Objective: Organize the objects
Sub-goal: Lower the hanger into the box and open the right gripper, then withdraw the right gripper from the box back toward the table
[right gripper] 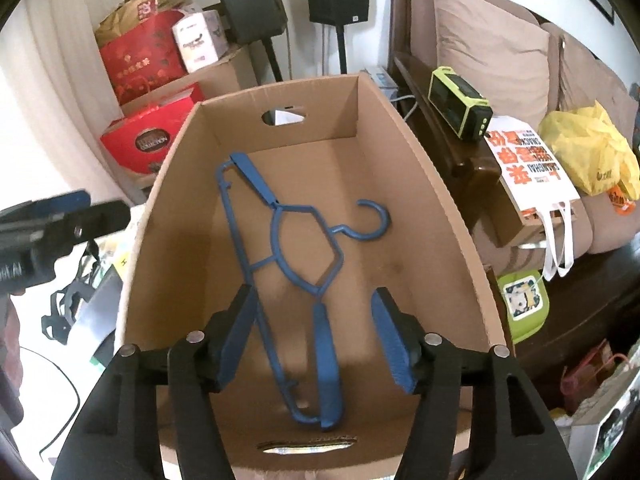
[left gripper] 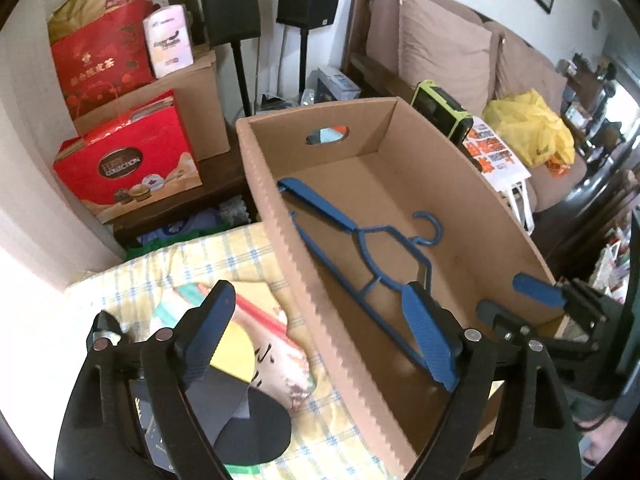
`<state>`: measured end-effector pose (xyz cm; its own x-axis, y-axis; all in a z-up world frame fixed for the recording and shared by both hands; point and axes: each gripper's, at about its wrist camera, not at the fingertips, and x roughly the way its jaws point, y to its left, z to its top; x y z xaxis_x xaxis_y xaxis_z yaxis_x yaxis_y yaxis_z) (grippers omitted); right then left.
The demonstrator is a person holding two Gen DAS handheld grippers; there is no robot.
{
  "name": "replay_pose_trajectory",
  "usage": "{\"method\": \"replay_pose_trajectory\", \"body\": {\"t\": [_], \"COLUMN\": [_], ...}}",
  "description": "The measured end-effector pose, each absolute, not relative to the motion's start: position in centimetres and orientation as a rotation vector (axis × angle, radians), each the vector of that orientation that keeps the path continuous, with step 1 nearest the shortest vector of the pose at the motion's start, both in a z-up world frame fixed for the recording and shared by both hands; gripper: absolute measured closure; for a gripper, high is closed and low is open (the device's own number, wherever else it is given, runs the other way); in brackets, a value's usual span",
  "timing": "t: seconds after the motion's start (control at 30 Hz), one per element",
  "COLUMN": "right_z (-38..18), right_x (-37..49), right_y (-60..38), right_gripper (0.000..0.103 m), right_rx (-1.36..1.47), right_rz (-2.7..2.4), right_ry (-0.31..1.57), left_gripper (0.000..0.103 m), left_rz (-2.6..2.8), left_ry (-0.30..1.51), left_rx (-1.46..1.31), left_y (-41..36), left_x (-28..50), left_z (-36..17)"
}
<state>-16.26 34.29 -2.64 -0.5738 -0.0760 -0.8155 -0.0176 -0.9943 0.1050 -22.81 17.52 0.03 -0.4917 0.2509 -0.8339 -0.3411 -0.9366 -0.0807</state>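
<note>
Blue plastic hanger [right gripper: 288, 264], thin ribbed frame, lies flat on the floor of the corrugated cardboard box [right gripper: 440, 200], hook toward 2 o'clock. Right hand-held gripper [right gripper: 316, 340] spread wide above its lower arm, nothing pinched; left hand-held gripper [left gripper: 320, 340] wide, empty, straddling the box's serrated rim. Hanger's near end partly hidden behind the ribbed pads.

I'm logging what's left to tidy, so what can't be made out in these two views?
- Left wrist view: items on the checked cloth are partly hidden by the left tongs.
- Right wrist view: the blue hanger lies in the cardboard box; its near end is partly covered by the right tongs.
- Right wrist view: clutter left of the box is blurred and cut off.
</note>
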Motion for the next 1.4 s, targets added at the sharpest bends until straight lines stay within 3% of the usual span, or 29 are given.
{"method": "replay_pose_trajectory", "body": {"t": [0.17,0.33,0.67,0.77,1.4], "right_z": [-1.9,-0.8,0.3,0.4,1.7], "right_x": [-15.5,-14.3,-12.6,-12.1,-9.5], "right_y": [34.1,33.6,31.3,30.7,26.2], "right_gripper": [0.033,0.02,0.013,0.0,0.0], "right_rx": [1.412,1.368,1.324,1.31,1.251], "right_rz": [-2.77,-2.787,-2.795,-2.794,-2.773], "right_ry": [-0.15,-0.163,-0.107,-0.115,-0.066], "left_gripper": [0.011,0.006,0.0,0.0,0.0], "left_rz": [2.469,2.503,2.597,2.635,2.764], "left_ry": [0.076,0.003,-0.008,0.007,0.01], "left_rx": [-1.341,-1.322,-1.26,-1.261,-1.235], "left_y": [15.8,13.9,11.2,10.4,5.7], "left_x": [-21.3,-19.5,-16.1,-15.1,-11.1], "left_z": [0.0,0.0,0.4,0.4,1.0]}}
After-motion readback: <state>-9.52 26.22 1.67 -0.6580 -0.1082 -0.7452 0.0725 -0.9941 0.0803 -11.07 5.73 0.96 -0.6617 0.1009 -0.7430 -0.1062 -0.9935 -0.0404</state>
